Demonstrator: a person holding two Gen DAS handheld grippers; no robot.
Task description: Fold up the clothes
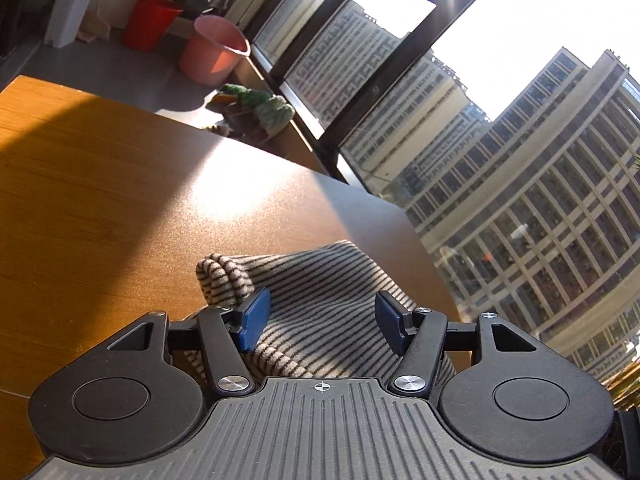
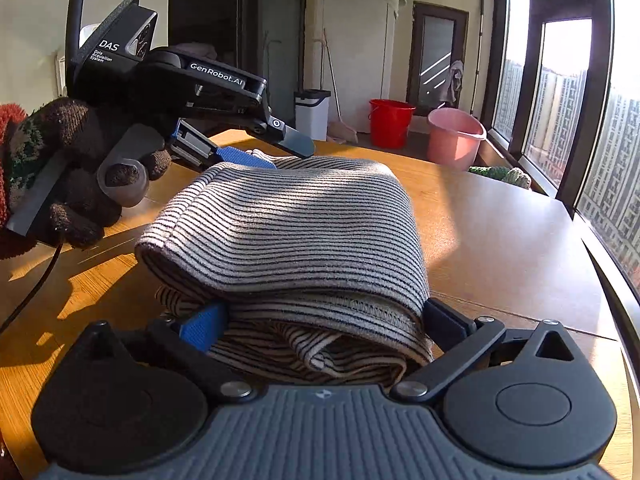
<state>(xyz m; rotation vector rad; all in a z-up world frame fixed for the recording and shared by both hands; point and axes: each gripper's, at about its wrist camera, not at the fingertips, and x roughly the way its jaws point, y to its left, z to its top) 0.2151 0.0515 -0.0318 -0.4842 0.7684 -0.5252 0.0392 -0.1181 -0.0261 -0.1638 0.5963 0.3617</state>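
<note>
From the left wrist view, the left gripper [image 1: 318, 322] stands with its blue pads [image 1: 254, 320] spread apart over the striped garment [image 1: 320, 292], which lies folded on the wooden table [image 1: 100, 208] near the table's edge by the window [image 1: 460, 80]; the cloth runs between the pads, but neither pad visibly presses into it, so the gripper seems placed to take or steady that end of the bundle, not to pinch it. Behind the table, a pink bucket [image 1: 214, 50] and a red bucket [image 1: 150, 20] stand on the floor, well apart from the work. From the right wrist view, the right gripper [image 2: 320, 324] straddles the near end of the same garment [image 2: 288, 232]: its pads sit at the two sides of the stacked folds, touching or nearly so, though I cannot tell whether they squeeze. Across the bundle a gloved hand [image 2: 72, 184] holds the left gripper [image 2: 264, 152] at the far end, jaws parted around the cloth's edge. Both ends look framed so the folded stack can be squared or lifted together.
</note>
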